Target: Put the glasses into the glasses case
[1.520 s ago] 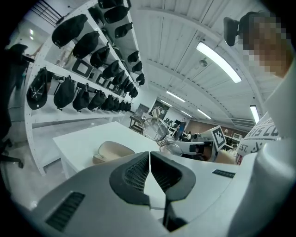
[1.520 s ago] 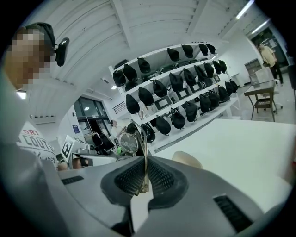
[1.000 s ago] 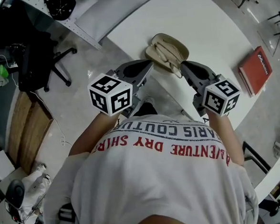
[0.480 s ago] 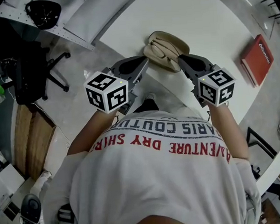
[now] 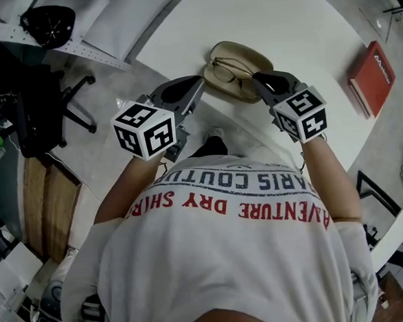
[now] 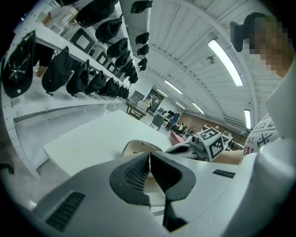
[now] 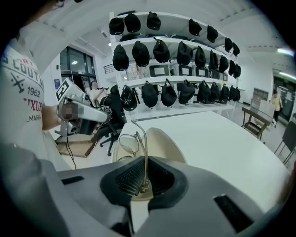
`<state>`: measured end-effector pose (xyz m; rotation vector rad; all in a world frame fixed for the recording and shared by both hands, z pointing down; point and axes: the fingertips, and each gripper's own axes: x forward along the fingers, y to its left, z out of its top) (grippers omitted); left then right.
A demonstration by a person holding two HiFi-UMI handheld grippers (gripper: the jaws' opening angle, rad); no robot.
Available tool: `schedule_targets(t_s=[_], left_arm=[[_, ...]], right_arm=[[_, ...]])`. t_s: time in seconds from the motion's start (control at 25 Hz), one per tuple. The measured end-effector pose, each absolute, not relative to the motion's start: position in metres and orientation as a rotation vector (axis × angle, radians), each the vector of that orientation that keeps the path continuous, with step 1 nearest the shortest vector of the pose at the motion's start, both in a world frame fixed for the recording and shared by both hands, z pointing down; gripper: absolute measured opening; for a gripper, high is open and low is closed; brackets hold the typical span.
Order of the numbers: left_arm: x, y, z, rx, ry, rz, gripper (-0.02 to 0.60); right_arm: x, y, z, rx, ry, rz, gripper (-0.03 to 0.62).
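A beige glasses case (image 5: 243,53) lies open near the white table's front edge. Thin-rimmed glasses (image 5: 228,69) hang over its hollow. My right gripper (image 5: 256,81) is shut on one temple arm. In the right gripper view the temple (image 7: 144,152) rises from between the pads of the right gripper (image 7: 144,178), and the lenses (image 7: 127,142) hang over the case (image 7: 162,141). My left gripper (image 5: 197,83) is at the case's left rim. In the left gripper view the left gripper (image 6: 149,159) has its pads pressed on a thin pale edge of the case (image 6: 138,147).
A red book (image 5: 371,76) lies on the table (image 5: 295,19) at the right. An office chair (image 5: 47,112) stands on the floor at the left. Shelves of dark caps (image 7: 171,51) line the wall beyond the table. The person's torso fills the lower head view.
Both grippers have sunk toward the table. The glasses in the right gripper have come lower over the open case, and the right gripper has rolled somewhat.
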<state>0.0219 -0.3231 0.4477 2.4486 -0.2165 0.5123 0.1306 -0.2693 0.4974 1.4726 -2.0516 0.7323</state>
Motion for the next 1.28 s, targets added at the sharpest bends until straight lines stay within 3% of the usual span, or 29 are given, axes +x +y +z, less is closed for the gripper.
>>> schedule_targets(t_s=[0.88,1.12,1.28], left_arm=[[0.038,-0.346,0.462,2.435,-0.219,0.537,0.029],[0.039,-0.335,0.46,2.441,-0.215,0.546,0.029],[0.04,-0.321,0.453,2.457,-0.181,0.551,0.028]], right_arm=[[0.117,-0.271,0.542,1.273,-2.003,0.735,0.04],[0.123,-0.269,0.532,1.335,-2.021,0.737,0.173],[0.131,-0.263,0.503,1.479,-2.088,0.756,0.187]])
